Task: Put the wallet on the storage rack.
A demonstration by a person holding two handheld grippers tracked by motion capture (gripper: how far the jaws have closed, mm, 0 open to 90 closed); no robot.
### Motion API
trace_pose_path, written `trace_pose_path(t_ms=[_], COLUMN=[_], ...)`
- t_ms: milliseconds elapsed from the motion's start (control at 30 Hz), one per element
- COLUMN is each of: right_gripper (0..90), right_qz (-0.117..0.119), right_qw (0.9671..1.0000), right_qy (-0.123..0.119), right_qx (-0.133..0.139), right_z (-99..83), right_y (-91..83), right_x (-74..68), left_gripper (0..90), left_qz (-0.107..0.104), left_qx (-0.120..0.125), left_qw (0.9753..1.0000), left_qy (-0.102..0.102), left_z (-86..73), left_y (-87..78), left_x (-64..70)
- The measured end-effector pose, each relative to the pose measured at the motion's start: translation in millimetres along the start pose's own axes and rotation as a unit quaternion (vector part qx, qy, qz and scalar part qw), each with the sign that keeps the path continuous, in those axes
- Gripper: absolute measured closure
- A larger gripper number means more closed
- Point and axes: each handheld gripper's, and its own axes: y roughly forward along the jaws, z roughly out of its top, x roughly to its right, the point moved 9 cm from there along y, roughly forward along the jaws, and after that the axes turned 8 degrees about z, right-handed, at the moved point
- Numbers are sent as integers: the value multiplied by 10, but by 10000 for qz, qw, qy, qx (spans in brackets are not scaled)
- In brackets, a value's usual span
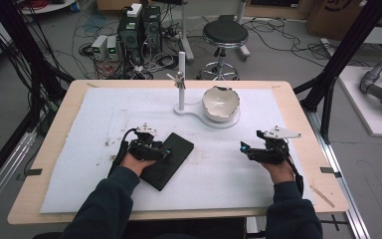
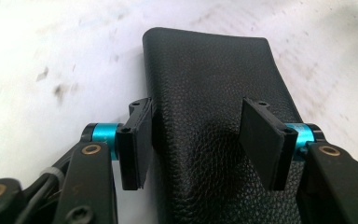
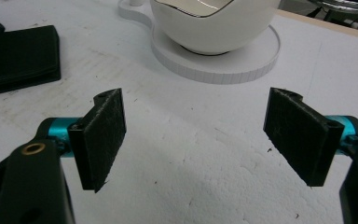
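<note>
Wooden desk (image 1: pixel 298 124) topped by a white foam mat (image 1: pixel 129 107); grey floor (image 1: pixel 288 55) strewn with cables (image 1: pixel 278 35); black round stool (image 1: pixel 225 34) on chrome base; computer towers (image 1: pixel 139 30); black frame struts (image 1: pixel 348 50) at both sides; cardboard boxes (image 1: pixel 328 15) behind.

Quick count of the table: one flat black leather-textured case (image 1: pixel 169 159), one white egg-shaped bowl with a jagged rim (image 1: pixel 221 103), and one round white base plate (image 1: pixel 235 121) under it with one upright white post (image 1: pixel 181 79). All of it sits on one white foam sheet (image 1: pixel 99 124) over one wooden tabletop (image 1: pixel 298 99). Two black two-jaw handheld grippers, the left one (image 2: pixel 193 140) and the right one (image 3: pixel 196 135), and out back there's one black round stool (image 1: pixel 225 34).
</note>
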Motion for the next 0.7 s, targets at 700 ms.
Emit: trace_pose_path(t_ms=[700], right_gripper=[213], right_qz=[51], right_qw=[10000], right_qy=[10], right_qx=[-55], right_z=[-11], right_y=[34], right_x=[-4], left_gripper=[500], left_qz=[-617], left_qx=[209], left_qw=[9972], left_qy=[356], left_z=[420], left_y=[383], left_x=[401])
